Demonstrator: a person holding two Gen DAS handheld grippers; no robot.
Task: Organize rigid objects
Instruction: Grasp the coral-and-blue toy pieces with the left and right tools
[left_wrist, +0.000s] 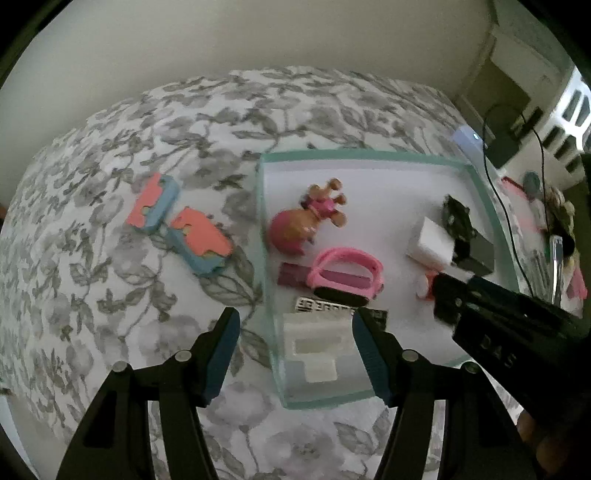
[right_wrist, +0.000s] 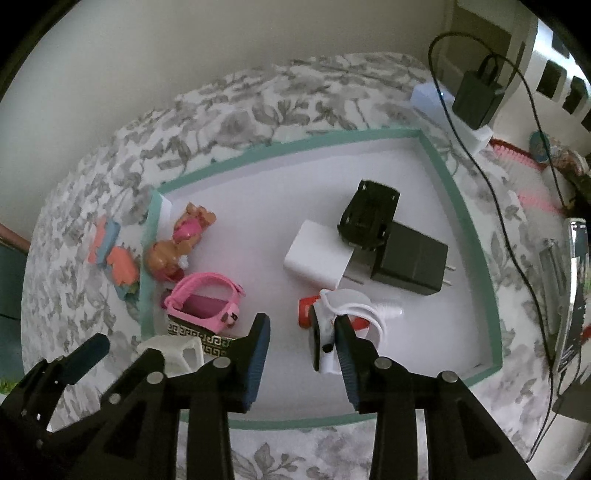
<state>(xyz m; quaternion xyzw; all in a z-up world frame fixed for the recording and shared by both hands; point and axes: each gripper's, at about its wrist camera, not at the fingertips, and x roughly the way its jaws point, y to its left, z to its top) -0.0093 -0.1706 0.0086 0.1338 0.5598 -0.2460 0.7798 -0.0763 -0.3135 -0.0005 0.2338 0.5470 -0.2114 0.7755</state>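
Note:
A shallow white box with a teal rim (left_wrist: 369, 154) (right_wrist: 454, 206) lies on a floral bedspread. It holds a pink toy figure (left_wrist: 306, 221) (right_wrist: 177, 243), a pink watch (left_wrist: 347, 277) (right_wrist: 207, 299), a white charger (right_wrist: 317, 254), a black charger (right_wrist: 410, 258), a black clip (right_wrist: 369, 214), a white watch (right_wrist: 343, 317) over a red item (right_wrist: 306, 310), and a white plastic piece (left_wrist: 317, 343). Two coral-and-blue puzzle pieces (left_wrist: 177, 225) (right_wrist: 110, 254) lie outside, to the left. My left gripper (left_wrist: 295, 350) is open over the box's near-left corner. My right gripper (right_wrist: 301, 350) is open beside the white watch.
A white power strip (right_wrist: 443, 107) with a black plug and cable (right_wrist: 476, 92) sits past the box's far right corner. Pink and assorted items (right_wrist: 532, 184) clutter the right side. A plain wall runs behind the bed.

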